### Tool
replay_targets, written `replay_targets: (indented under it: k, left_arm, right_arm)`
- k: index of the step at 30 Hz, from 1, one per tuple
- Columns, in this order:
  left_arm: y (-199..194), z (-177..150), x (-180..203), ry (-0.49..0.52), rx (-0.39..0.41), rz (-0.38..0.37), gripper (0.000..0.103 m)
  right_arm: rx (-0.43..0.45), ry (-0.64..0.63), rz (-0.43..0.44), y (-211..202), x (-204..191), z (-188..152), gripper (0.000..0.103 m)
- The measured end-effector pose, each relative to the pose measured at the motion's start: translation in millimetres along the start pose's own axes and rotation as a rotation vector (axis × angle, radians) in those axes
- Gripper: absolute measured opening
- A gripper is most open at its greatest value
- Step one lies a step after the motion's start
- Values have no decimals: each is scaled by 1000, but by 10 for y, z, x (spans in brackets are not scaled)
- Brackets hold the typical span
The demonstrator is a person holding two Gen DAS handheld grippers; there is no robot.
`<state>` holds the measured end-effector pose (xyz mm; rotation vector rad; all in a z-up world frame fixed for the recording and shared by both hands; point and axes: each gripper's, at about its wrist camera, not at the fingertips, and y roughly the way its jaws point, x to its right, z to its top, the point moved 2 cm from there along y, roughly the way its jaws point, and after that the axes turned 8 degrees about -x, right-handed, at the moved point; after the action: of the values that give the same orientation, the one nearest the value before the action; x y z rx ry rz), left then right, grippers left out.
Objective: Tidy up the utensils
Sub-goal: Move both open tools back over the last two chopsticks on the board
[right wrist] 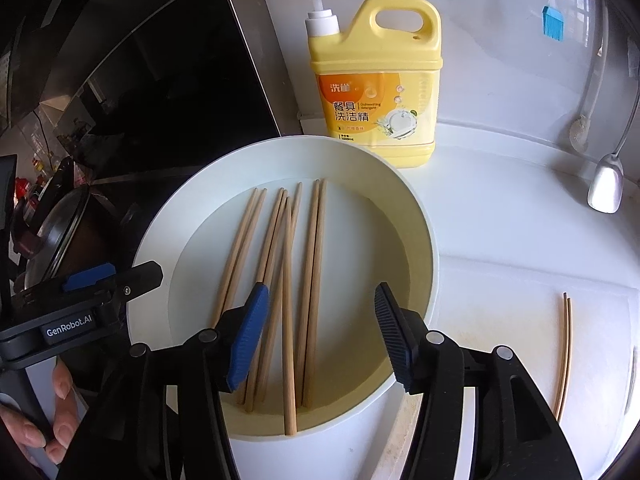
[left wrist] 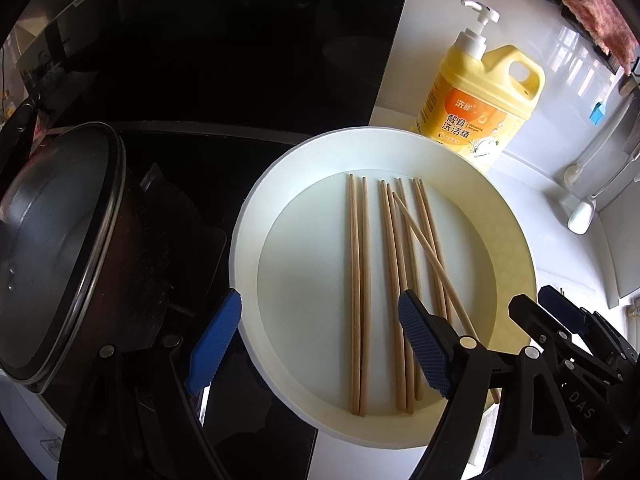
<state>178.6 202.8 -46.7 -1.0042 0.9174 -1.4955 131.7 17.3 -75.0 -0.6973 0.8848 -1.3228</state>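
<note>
Several wooden chopsticks (left wrist: 358, 296) lie in a white round basin (left wrist: 516, 248) on the white counter; they also show in the right wrist view (right wrist: 310, 280), in the basin (right wrist: 420, 236). My left gripper (left wrist: 320, 344) is open and empty over the basin's near left rim. My right gripper (right wrist: 320, 340) is open and empty above the near ends of the chopsticks. The right gripper shows in the left wrist view (left wrist: 560, 312), the left gripper in the right wrist view (right wrist: 108, 276). A separate pair of chopsticks (right wrist: 565, 352) lies on the counter to the right.
A yellow dish soap bottle (right wrist: 380, 92) stands behind the basin. A lidded dark pot (left wrist: 60, 240) sits on the black stove at the left. A blue brush (right wrist: 552, 20) and a spoon (right wrist: 606, 184) hang at the right wall.
</note>
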Motion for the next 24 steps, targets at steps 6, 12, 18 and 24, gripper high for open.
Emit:
replay_targets:
  k: [6,12,18,24]
  left_arm:
    - [-127,-89,67,15,10,-8,81]
    - [-230,-171,148,50,23,-19,82]
    - [-199,-262,256,94,12,-39,85]
    - [-186,-332,468,151,13,-52,85]
  right_arm:
    - [7,11,-7,-93,-1,-91,54]
    - [18,40,-19,-193,46,-218,55]
    - [30,92,-52,-285,143,-396,56]
    - [24,169,-78,-362,374,-628,56]
